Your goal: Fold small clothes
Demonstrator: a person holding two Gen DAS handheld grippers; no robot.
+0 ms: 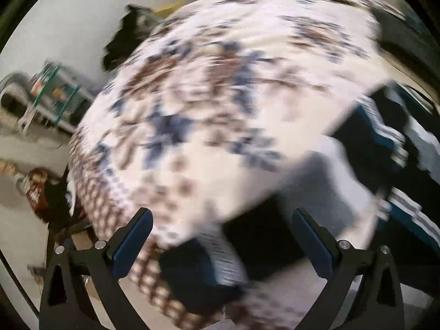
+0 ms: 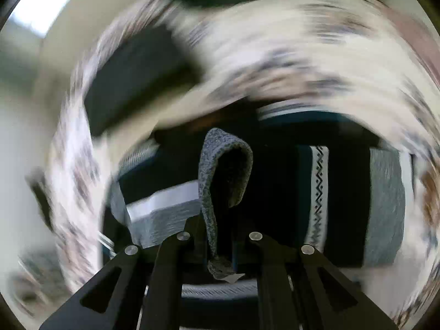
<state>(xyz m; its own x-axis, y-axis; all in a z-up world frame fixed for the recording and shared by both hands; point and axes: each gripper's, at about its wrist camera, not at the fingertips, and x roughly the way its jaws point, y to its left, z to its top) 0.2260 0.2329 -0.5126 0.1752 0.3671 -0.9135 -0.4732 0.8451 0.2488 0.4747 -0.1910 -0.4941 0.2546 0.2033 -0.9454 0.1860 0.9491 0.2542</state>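
Note:
My right gripper [image 2: 220, 220] is shut on a dark grey knit garment [image 2: 214, 181]; its folded edge sticks up between the fingers, and the rest, with grey and white patterned bands [image 2: 319, 192], hangs beyond. My left gripper [image 1: 222, 220] is open and empty above a floral bedspread [image 1: 209, 104]. A dark garment with white stripes [image 1: 385, 137] lies on the bed to the right in the left wrist view, and another dark striped piece [image 1: 203, 266] lies between the fingers. Both views are blurred by motion.
The bedspread [image 2: 275, 63] fills the background of the right wrist view, with a dark cloth [image 2: 132, 77] on it at the left. In the left wrist view a green-framed shelf [image 1: 52, 93] and floor clutter [image 1: 38, 189] stand left of the bed.

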